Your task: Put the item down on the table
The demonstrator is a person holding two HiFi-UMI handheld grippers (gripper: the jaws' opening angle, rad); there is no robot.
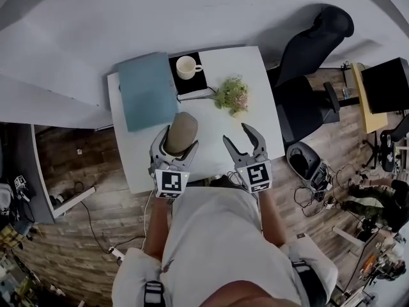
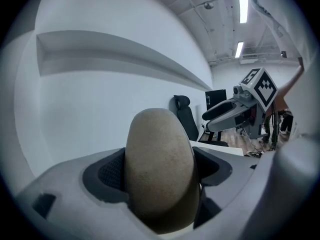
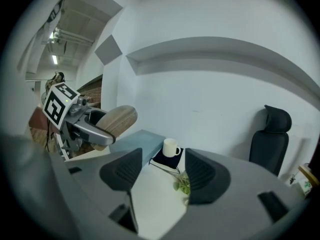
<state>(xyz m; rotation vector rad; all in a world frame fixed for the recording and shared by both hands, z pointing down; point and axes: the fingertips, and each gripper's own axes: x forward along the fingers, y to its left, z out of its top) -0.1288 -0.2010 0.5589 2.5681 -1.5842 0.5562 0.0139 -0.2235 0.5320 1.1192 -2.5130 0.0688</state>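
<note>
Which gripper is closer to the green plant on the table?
Right. The open right gripper sits just short of the plant; the left gripper, holding the tan item, is farther off to its left.

What I can't make out from here

In the left gripper view the tan item (image 2: 159,159) fills the gap between the jaws of my left gripper (image 1: 177,142). Its lower end and whatever lies beneath it are hidden, and I can't tell what the thing is. In the head view, part of the table's (image 1: 255,82) near edge is lost behind both grippers and my torso (image 1: 214,235). The plant (image 3: 183,184) sits half behind a jaw of my right gripper (image 3: 162,171). The monitor (image 1: 386,85) is cut by the right edge.
</note>
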